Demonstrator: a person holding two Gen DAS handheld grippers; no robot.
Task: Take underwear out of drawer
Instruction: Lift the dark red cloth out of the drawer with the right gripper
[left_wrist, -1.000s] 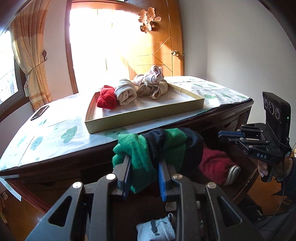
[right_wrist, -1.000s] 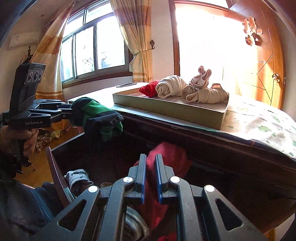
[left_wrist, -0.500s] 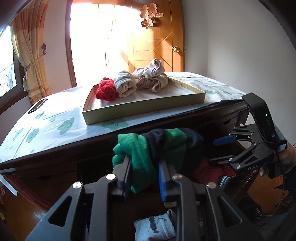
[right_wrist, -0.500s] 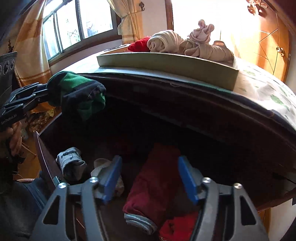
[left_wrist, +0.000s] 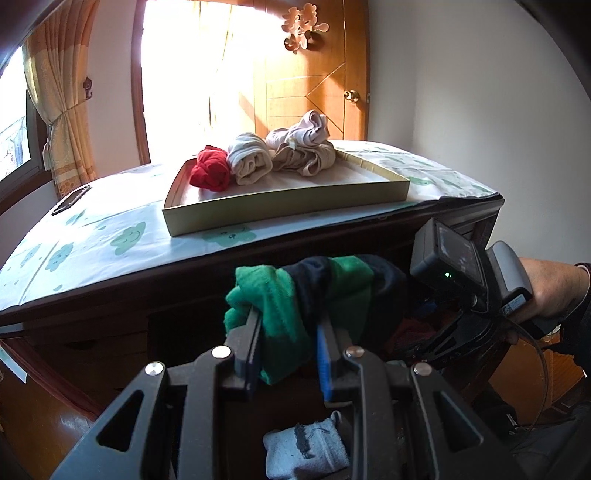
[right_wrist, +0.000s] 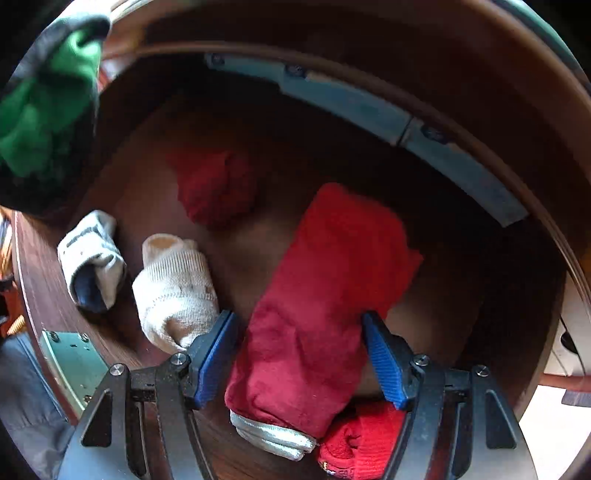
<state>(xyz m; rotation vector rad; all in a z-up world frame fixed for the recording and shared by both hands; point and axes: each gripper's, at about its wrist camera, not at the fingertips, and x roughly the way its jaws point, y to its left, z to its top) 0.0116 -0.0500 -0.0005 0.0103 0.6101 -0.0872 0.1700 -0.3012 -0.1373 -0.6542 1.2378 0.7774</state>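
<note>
The right gripper (right_wrist: 299, 354), seen from its own wrist camera, stands with its blue-padded jaws apart, straddling a long dark-red folded cloth garment with a grey waistband (right_wrist: 317, 306). The left pad is clear of the cloth; whether the right pad touches it cannot be told, and no squeeze shows. A second ago these jaws were shut and the tool looked level across the desk; they have since opened wide, have just been closing slightly, and the tool has tipped to point down into the open brown wooden drawer (right_wrist: 280, 122). This indicates the approach is done and the closing step is next.

Locations relative to the dark-red garment: a cream ribbed sock roll (right_wrist: 173, 288) lies just to its left, touching the left jaw's outer side; a grey-and-navy sock bundle (right_wrist: 92, 258) lies further left; a second dark-red cloth bundle (right_wrist: 214, 184) lies beyond it toward the drawer back; a bright red knitted item (right_wrist: 362, 446) lies under its near end.

The left gripper (left_wrist: 288, 354) is clamped on a green-and-navy rolled cloth bundle (left_wrist: 314, 295), held above the drawer, unchanged over the last second. Beyond it, a shallow beige cardboard tray (left_wrist: 280, 206) on the desk top holds one red and several beige rolled pieces.

Caution: the cream sock roll may be caught on closing.
</note>
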